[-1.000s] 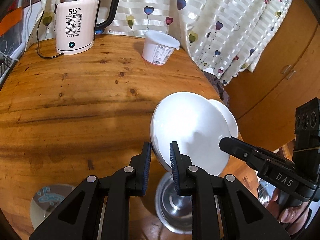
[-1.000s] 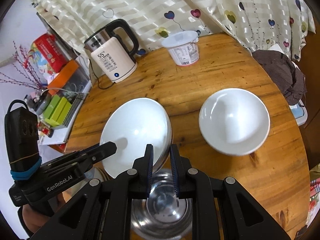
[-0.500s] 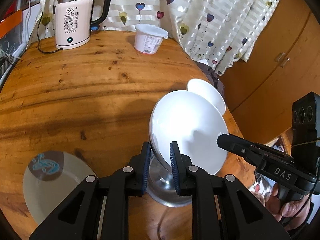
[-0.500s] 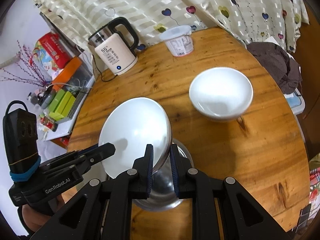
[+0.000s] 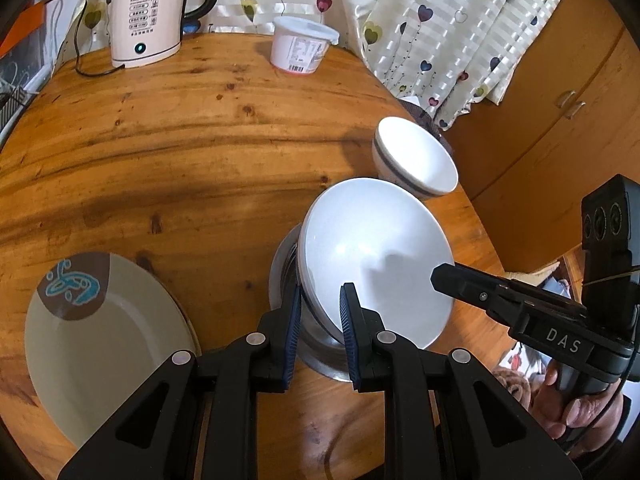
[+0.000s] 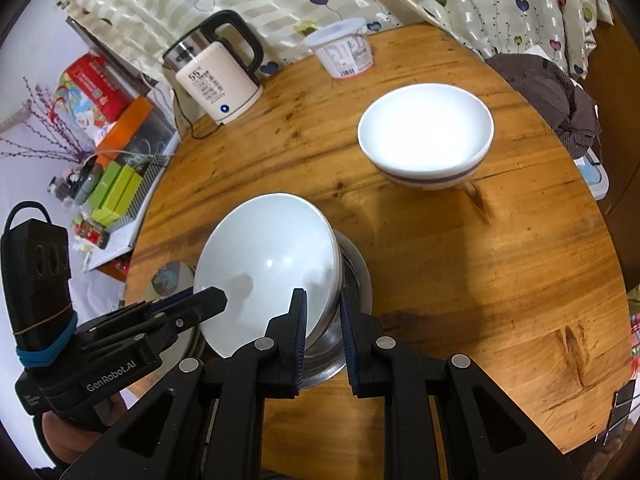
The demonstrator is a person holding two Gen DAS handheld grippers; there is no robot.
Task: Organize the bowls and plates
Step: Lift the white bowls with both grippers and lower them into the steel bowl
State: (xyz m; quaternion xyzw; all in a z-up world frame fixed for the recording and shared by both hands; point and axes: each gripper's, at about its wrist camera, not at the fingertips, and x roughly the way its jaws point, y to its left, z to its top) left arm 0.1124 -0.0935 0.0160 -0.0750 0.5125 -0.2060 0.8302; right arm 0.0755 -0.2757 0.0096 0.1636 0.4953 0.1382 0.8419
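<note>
— Above the round wooden table (image 5: 168, 152): grippers?
— Left gripper (image 5: 319, 330) and right gripper (image 6: 323, 334), each clamped on opposite rim edges of one white bowl (image 5: 372, 260).
— Bowl's condition?
— Glossy, plain, tilted, over a steel bowl (image 6: 354, 280). Striped bowl (image 6: 426, 140) at 1 o'clock; plate (image 5: 96, 336) at 9.
</note>
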